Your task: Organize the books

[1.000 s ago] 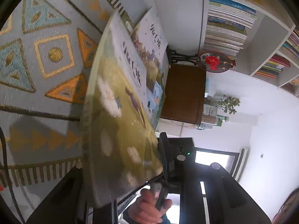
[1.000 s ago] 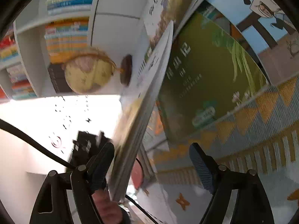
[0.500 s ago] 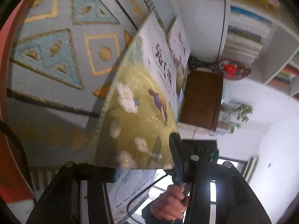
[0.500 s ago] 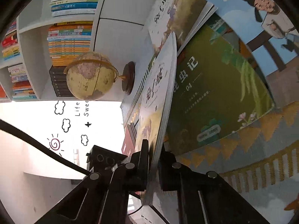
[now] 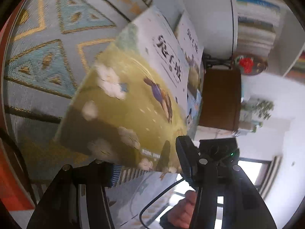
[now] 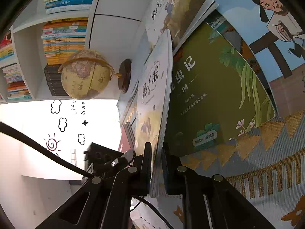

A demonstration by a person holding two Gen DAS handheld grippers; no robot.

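the right tool (image 6: pixel 156 164) pinches the thin, floppy picture book (image 6: pixel 152 95) at its lower edge, lifted above the rug (image 6: pixel 266 152); the left tool (image 5: pixel 146 168), just been opening, stands spread around its corner, not pressing. gripping near the spine should limit sagging.

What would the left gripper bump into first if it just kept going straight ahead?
Most likely the yellow-green book right in front of it: its near edge sits between the open jaws of the left gripper, which have just been opening. Depth is hard to judge here.

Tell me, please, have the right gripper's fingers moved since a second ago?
Yes. The right gripper has closed: its fingers, earlier wide apart, now clamp the picture book in front of the globe.
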